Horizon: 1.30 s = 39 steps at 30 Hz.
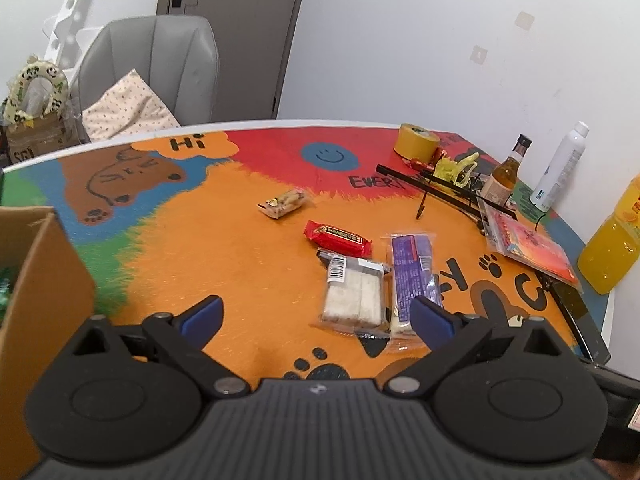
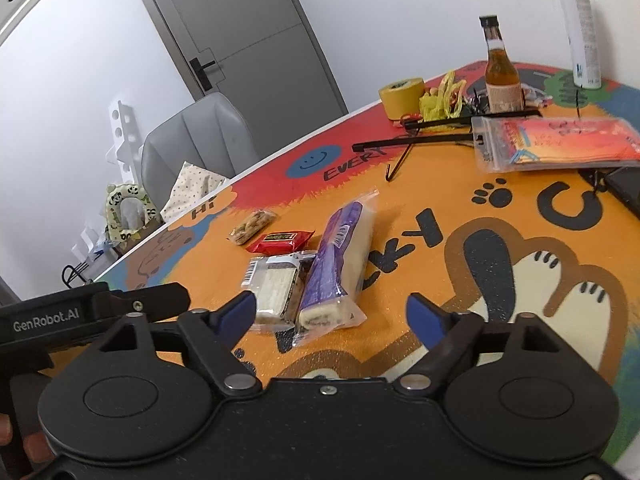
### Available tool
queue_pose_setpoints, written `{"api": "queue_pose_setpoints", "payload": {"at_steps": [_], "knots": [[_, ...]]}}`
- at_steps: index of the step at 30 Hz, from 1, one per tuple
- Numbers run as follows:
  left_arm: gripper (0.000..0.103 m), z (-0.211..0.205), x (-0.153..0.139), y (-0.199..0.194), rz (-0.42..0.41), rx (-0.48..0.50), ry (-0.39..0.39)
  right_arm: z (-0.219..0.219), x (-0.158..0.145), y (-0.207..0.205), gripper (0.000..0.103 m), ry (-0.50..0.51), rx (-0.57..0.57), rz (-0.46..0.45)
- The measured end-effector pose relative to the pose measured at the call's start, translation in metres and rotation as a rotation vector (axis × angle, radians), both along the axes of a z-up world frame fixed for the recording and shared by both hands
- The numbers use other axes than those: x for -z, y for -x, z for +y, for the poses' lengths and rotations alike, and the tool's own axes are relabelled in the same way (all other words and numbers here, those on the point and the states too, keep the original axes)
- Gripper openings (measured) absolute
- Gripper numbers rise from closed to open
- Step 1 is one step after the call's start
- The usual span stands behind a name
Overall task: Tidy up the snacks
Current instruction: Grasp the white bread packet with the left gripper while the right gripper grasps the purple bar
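Lower centre of both views: purple snack pack (image 2: pixel 340 264), long axis pointing away from the fingers.
Nearer: right gripper (image 2: pixel 330 314), spread wide, empty.
Left gripper (image 1: pixel 316 316): spread wide, empty.

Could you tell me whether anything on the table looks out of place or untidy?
The snacks lie scattered: the purple packet and the clear wafer packet overlap askew, the red bar touches them, and the nut bar sits apart. Nothing looks spilled or torn.

Your left gripper (image 1: pixel 316 316) hangs spread wide and empty above the table (image 1: pixel 240 256), with the purple packet (image 1: pixel 414 276) and clear wafer packet (image 1: pixel 354 292) just ahead, cardboard box (image 1: pixel 44 276) at left.
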<state>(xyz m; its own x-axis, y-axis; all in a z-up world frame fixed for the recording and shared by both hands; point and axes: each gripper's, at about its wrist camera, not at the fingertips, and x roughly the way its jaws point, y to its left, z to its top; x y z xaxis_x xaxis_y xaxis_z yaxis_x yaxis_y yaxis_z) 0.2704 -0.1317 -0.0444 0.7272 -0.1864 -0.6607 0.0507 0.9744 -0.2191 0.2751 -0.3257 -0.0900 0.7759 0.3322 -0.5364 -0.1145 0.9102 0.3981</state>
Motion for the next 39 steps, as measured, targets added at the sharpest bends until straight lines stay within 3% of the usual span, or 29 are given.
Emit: {"api": "queue_pose_setpoints", "payload": {"at_steps": [10,13,16,26,33,36,39], "knots": [[0.079,-0.004,0.021,-0.033,0.049,-0.014,0.041,0.01,0.023,-0.035,0.05,-0.042,-0.024,0.055],[0.078,-0.007,0.025,-0.039,0.059,-0.005,0.048,0.012,0.029,-0.041,0.038,-0.041,-0.022,0.07],[0.077,-0.013,0.029,-0.045,0.064,0.006,0.045,0.01,0.031,-0.04,0.033,-0.047,-0.023,0.059],[0.078,-0.034,0.045,-0.055,0.09,0.039,0.027,-0.008,0.029,-0.022,0.031,-0.03,-0.015,0.063],[0.077,-0.048,0.054,-0.055,0.081,0.06,-0.034,-0.018,0.024,-0.001,0.031,0.033,0.009,0.074],[0.062,-0.052,0.054,-0.056,0.071,0.057,-0.096,-0.019,0.022,0.002,0.038,0.049,0.014,0.073],[0.049,-0.049,0.053,-0.055,0.069,0.056,-0.11,-0.018,0.019,0.0,0.043,0.06,0.029,0.055]]}}
